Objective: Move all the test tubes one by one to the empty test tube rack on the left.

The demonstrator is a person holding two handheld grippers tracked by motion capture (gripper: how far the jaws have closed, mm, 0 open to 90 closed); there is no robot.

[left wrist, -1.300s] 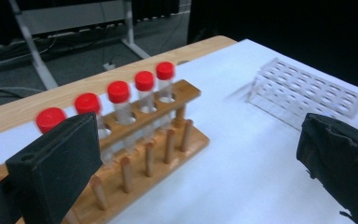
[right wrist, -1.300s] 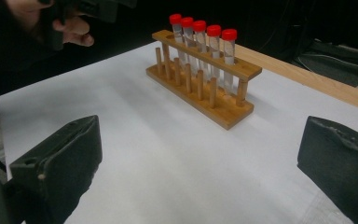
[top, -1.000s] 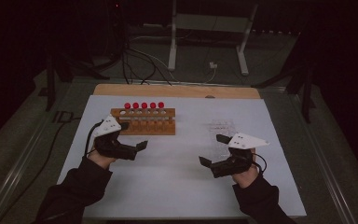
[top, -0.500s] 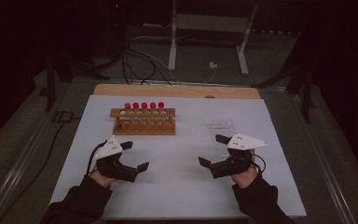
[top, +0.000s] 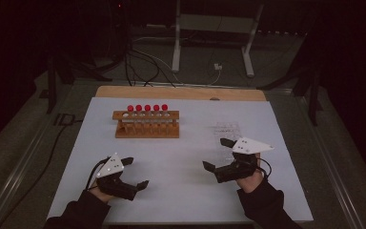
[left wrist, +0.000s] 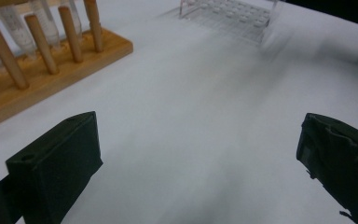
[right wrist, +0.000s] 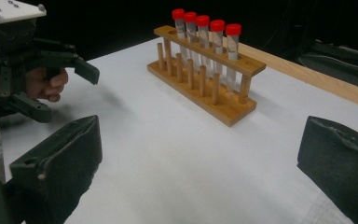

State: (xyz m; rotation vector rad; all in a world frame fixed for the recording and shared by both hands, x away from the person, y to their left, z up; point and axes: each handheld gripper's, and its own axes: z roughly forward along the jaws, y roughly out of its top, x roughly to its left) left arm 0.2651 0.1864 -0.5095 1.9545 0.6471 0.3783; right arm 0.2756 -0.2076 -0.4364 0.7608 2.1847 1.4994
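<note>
A wooden rack (top: pixel 147 125) stands at the back left of the white table (top: pixel 181 162), holding several clear tubes with red caps (top: pixel 147 108). My left gripper (top: pixel 136 172) hovers open near the front left edge, well short of the rack, with nothing between its jaws. My right gripper (top: pixel 215 153) is open at the front right, also holding nothing. The left gripper view shows the rack's end (left wrist: pixel 51 60) at upper left beyond my left gripper (left wrist: pixel 198 158). In the right gripper view, the rack (right wrist: pixel 205 79) stands ahead of my right gripper (right wrist: pixel 198 158), with the left gripper (right wrist: pixel 64 93) at far left.
A clear plastic tray (top: pixel 228 129) lies flat just beyond the right gripper, and again at the top of the left gripper view (left wrist: pixel 233 14). A bare wooden strip (top: pixel 181 93) runs along the table's far edge. Cables and a metal stand (top: pixel 214 43) sit on the floor behind.
My left gripper has drawn back from beside the rack toward the table's near edge, staying open. The right gripper has barely moved.
</note>
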